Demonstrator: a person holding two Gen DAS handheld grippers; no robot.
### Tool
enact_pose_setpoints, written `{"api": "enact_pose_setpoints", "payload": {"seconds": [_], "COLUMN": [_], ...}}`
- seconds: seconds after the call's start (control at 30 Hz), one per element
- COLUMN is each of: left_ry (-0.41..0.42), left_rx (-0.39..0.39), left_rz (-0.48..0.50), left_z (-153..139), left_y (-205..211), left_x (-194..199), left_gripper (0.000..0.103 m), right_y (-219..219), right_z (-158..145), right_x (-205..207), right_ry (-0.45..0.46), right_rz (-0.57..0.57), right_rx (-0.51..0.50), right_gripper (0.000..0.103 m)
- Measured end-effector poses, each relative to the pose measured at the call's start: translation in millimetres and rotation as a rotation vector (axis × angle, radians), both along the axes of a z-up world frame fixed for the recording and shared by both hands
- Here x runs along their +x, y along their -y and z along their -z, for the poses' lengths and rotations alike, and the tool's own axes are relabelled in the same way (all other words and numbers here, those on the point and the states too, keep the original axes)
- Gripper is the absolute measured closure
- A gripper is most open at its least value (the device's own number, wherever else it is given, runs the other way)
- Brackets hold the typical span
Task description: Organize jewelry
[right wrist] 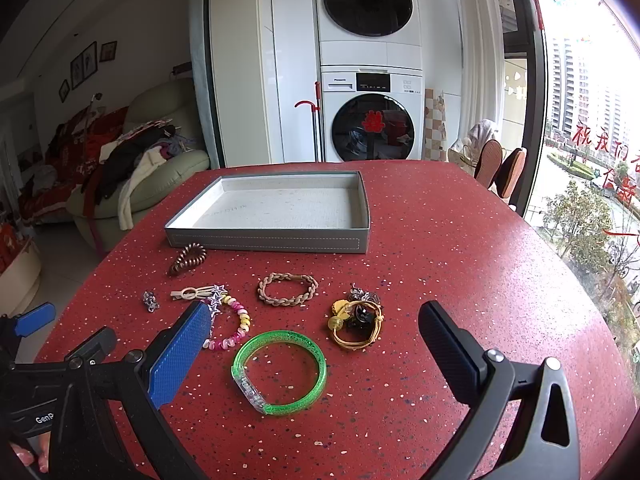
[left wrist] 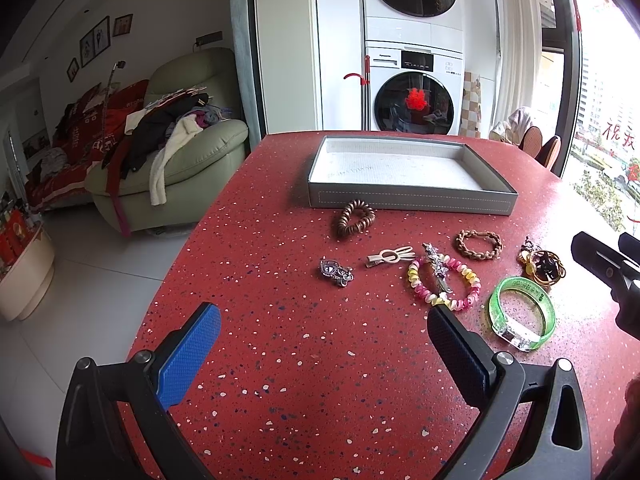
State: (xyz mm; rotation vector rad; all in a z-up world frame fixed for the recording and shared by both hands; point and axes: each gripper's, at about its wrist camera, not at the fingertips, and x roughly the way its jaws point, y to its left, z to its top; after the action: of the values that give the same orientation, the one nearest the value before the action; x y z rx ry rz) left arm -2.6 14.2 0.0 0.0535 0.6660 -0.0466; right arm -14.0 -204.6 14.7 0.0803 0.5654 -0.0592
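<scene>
Both the left gripper point(left wrist: 324, 348) and right gripper point(right wrist: 316, 344) stand wide apart and empty above the red table point(right wrist: 440, 280), where the green bangle point(right wrist: 279, 372) (apparently rigid, light, glossy) lies short of the grey tray point(right wrist: 272, 238), best pinched across its band

Left hand-held gripper point(left wrist: 324, 344) jaws wide apart, holding nothing. Right hand-held gripper point(right wrist: 316, 340) likewise spread, holding nothing.
</scene>
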Motion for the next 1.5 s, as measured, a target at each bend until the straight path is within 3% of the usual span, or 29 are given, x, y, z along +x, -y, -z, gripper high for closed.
{"api": "enact_pose_setpoints", "payload": {"seconds": [1.5], "left_ry": [-0.036], "left_rx": [0.005], "left_rz": [-0.006], "left_z": [5.4], "left_y": [-2.3], "left_x": [1.3], "left_gripper": [0.0], "right_y": [4.7], "right_z": [7.5], "right_x": [3.0], "right_ry": [-0.032], "right_rz": [0.007], "right_rx": [0.023], "right_gripper": [0.0]}}
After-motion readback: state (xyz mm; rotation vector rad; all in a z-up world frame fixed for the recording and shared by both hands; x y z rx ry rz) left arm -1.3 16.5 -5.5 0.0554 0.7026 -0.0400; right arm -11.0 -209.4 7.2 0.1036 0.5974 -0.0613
